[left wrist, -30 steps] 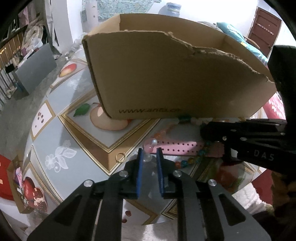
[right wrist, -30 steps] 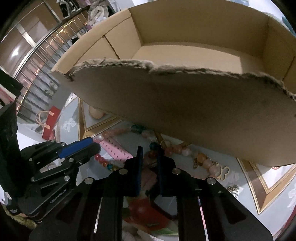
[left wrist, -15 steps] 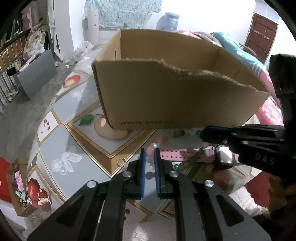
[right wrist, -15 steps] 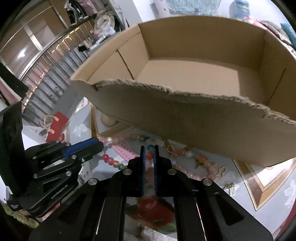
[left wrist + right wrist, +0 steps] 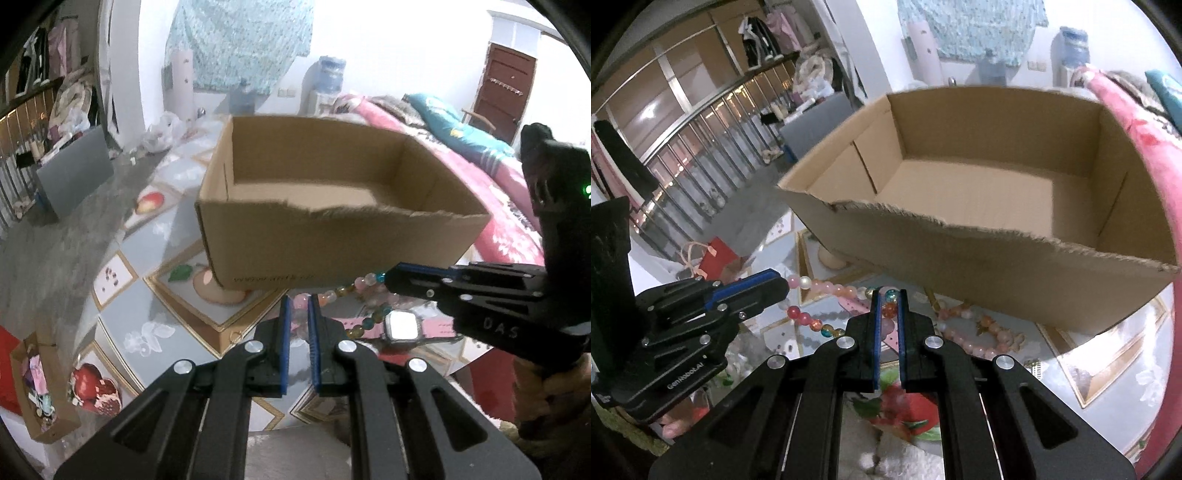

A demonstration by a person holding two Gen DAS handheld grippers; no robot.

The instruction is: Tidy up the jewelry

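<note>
A strand of multicoloured beads point(image 5: 354, 286) hangs taut between my two grippers, above the fruit-patterned tabletop point(image 5: 122, 295). My left gripper point(image 5: 298, 306) is shut on a pale pink bead at one end. My right gripper point(image 5: 888, 300) is shut on teal and orange beads at the other. In the left wrist view the right gripper point(image 5: 388, 276) comes in from the right; in the right wrist view the left gripper point(image 5: 783, 286) comes in from the left. The rest of the bead strand point(image 5: 807, 320) droops in a loop below. An open cardboard box point(image 5: 332, 251), bare inside, stands just behind.
A pink watch point(image 5: 400, 328) lies on the table under the strand. A pink bead bracelet point(image 5: 982, 330) with a charm lies right of it, and a small gold ring point(image 5: 235, 336) to the left. A bed with pink bedding point(image 5: 491, 206) borders the table's right side.
Both grippers closed on the bead strand and rose, lifting it off the table. The box has dropped lower in both views, so its inside now shows.
</note>
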